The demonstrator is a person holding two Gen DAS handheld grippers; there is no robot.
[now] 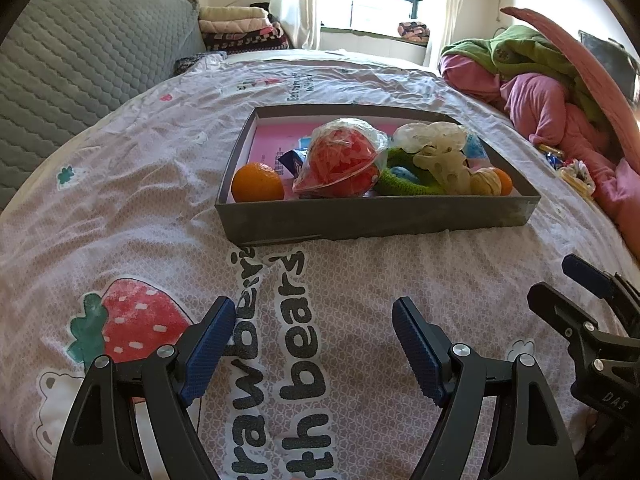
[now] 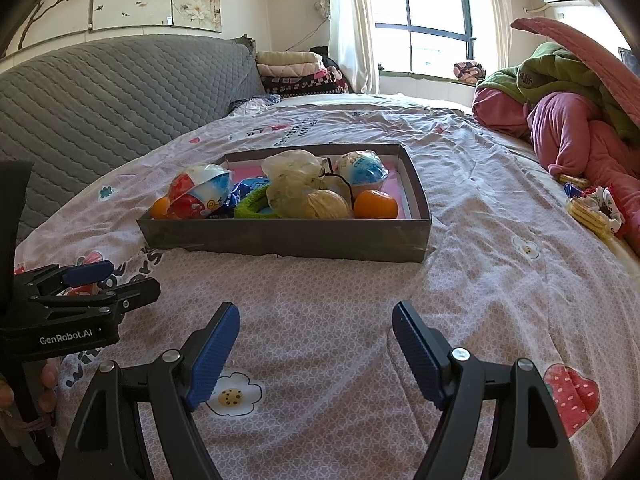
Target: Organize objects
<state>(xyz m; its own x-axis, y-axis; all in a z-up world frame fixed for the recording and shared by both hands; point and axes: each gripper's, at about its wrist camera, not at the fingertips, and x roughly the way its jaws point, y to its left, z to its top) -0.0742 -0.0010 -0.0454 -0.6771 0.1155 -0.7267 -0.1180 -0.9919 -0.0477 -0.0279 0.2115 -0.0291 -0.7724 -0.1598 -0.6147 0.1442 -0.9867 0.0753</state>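
Grey shallow box (image 1: 376, 216) sits on the bedspread (image 1: 140, 168), ahead of both grippers, w/ its near wall hiding the bottoms of everything inside. Contents crowded: orange (image 1: 258, 183) in the near-left corner, red ball in a clear bag (image 1: 340, 160) next to it, green knitted ring (image 1: 404, 178) half buried, whitish bagged bundle (image 1: 436, 152) on top, yellowish ball (image 2: 326, 204) and second orange (image 2: 375, 204) at the right end; small blue wrapper too covered to read. Pink paper lines the floor. Left gripper (image 1: 314, 344) fingers spread apart, nothing between; right gripper (image 2: 316, 346) same, over bare sheet. Pink and green clothes pile (image 2: 560, 112) at far right, partly cut off.
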